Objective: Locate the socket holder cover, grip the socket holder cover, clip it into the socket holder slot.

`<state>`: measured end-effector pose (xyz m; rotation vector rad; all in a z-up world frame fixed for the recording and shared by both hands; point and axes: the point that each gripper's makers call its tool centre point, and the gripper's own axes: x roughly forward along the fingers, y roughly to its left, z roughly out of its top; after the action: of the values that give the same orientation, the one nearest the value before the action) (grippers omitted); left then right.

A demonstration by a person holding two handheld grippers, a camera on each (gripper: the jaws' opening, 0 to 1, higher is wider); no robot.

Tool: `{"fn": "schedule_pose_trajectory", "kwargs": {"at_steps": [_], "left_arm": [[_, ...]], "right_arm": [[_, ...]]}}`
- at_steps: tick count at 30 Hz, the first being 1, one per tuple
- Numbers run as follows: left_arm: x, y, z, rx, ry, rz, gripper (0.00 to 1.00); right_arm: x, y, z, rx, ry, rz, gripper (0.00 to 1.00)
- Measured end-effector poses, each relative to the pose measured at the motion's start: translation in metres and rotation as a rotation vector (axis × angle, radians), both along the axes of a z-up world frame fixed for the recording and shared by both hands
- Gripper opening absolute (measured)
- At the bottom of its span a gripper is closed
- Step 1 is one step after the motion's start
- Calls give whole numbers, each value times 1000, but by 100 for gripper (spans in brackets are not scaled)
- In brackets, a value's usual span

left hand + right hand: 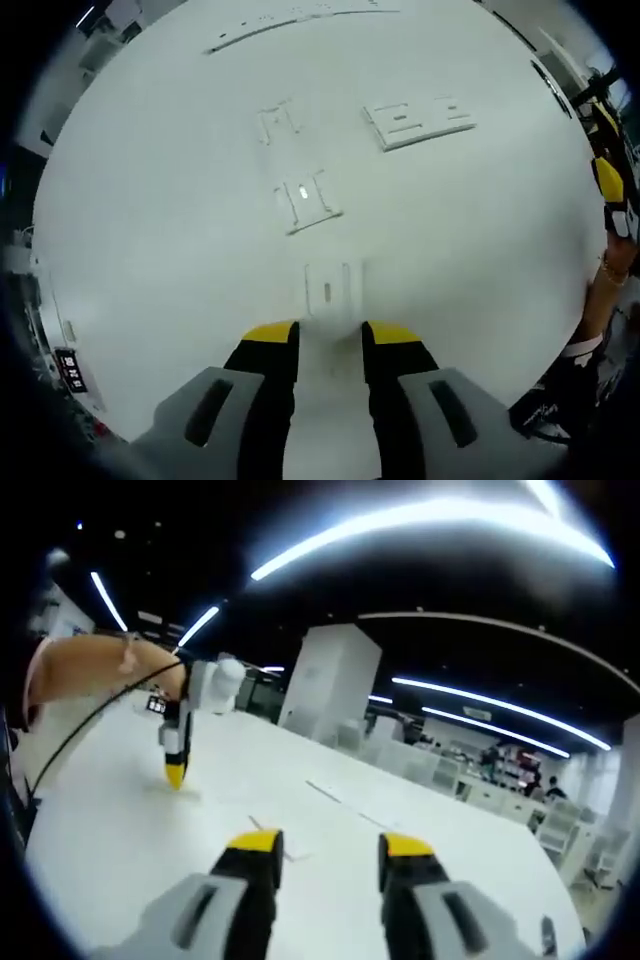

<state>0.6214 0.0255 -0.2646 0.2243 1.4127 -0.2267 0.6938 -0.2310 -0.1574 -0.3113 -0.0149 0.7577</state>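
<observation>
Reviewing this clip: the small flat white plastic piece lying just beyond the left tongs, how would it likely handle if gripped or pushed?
The small flat white plastic piece looks thin and moulded, so probably stiff and light. It lies flat on the smooth white table, so a push would likely slide it, not tip or roll it. Its low profile may make it awkward for the open left tongs to get under its edges.

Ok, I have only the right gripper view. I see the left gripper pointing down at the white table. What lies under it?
Observer: In the left gripper view, a small white part lies flat on the table, just ahead of the left gripper.
Operator: Is it already gripped?
Observer: No, the jaws stand open with nothing between them.
Operator: Are other parts there?
Observer: Yes. Farther on lie two more white pieces, with a larger white plate beside the farthest one.
</observation>
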Motion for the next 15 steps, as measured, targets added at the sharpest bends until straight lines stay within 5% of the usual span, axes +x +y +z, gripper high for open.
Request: {"fn": "schedule_pose_trajectory", "kwargs": {"at_steps": [15], "left_arm": [[27, 4, -3, 12, -37, 2, 26]], "right_arm": [[-5, 6, -2, -24, -2, 5, 40]]}}
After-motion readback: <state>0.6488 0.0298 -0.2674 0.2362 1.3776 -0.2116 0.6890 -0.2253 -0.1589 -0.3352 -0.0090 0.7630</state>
